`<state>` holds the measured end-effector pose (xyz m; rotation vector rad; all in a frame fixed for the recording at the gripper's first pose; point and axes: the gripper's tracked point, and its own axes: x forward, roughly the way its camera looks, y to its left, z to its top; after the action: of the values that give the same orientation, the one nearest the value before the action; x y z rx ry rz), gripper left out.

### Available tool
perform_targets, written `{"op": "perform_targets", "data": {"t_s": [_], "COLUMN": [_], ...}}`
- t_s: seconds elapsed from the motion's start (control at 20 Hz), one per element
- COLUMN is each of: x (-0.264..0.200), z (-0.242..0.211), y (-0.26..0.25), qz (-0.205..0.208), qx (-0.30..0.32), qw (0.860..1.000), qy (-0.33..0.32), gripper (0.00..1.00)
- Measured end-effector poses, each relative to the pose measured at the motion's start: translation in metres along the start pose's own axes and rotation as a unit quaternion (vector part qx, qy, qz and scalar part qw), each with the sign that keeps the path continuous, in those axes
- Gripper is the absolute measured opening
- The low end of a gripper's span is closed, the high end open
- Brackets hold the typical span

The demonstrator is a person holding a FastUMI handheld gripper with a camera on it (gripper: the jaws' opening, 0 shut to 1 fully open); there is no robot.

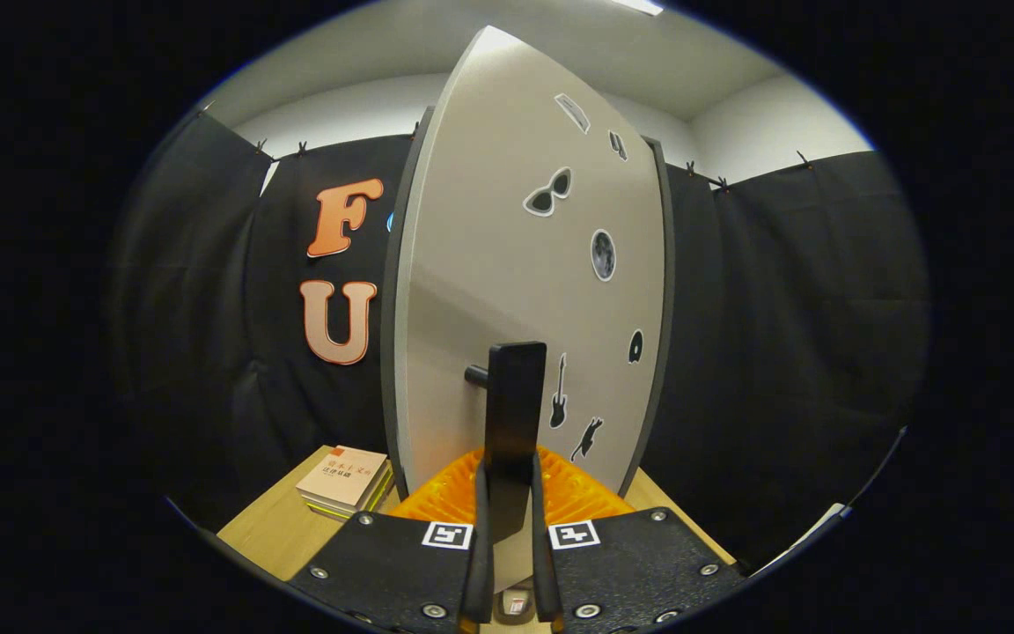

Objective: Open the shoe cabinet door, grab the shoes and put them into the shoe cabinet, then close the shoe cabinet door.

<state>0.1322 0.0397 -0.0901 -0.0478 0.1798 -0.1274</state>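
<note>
The claw [507, 493] is closed on the black bar handle [514, 414] of the pale grey, sticker-dotted cabinet door [507, 264]; the door hides the cabinet interior; books [346, 480] lie on the wooden table [274, 528].

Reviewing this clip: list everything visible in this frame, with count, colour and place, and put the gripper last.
cabinet door: one, pale grey with a dark edge, swung open, standing edge-on just ahead of the fingers.
door handle: one, black, upright bar on a short stem, sticking out from the door, between the fingers.
stickers: several, black and white (sunglasses, moon, guitar, cat and others), across the door face.
books: a small stack, tan cover on top, on the wooden surface to the left of the door.
wooden surface: one, light wood, under the door and books.
gripper: one, both fingers closed on the door handle.
</note>
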Motion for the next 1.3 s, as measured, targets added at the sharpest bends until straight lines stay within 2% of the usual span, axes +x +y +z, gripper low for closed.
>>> {"op": "perform_targets", "data": {"t_s": [0.2, 0.4, 0.9, 1.1, 1.3], "x": [-0.021, -0.042, -0.058, -0.064, -0.067], "z": [-0.002, -0.008, -0.016, -0.011, -0.014], "y": [-0.031, -0.075, -0.149, -0.167, -0.182], "qz": [0.001, 0.002, 0.021, 0.016, -0.013], "qx": [-0.011, 0.007, -0.002, 0.012, 0.029], "qw": [1.0, 1.0, 0.999, 0.999, 0.999], "qy": [-0.01, 0.0, -0.024, -0.034, -0.024], "gripper": [0.17, 0.17, 0.18, 0.2, 0.21]}}
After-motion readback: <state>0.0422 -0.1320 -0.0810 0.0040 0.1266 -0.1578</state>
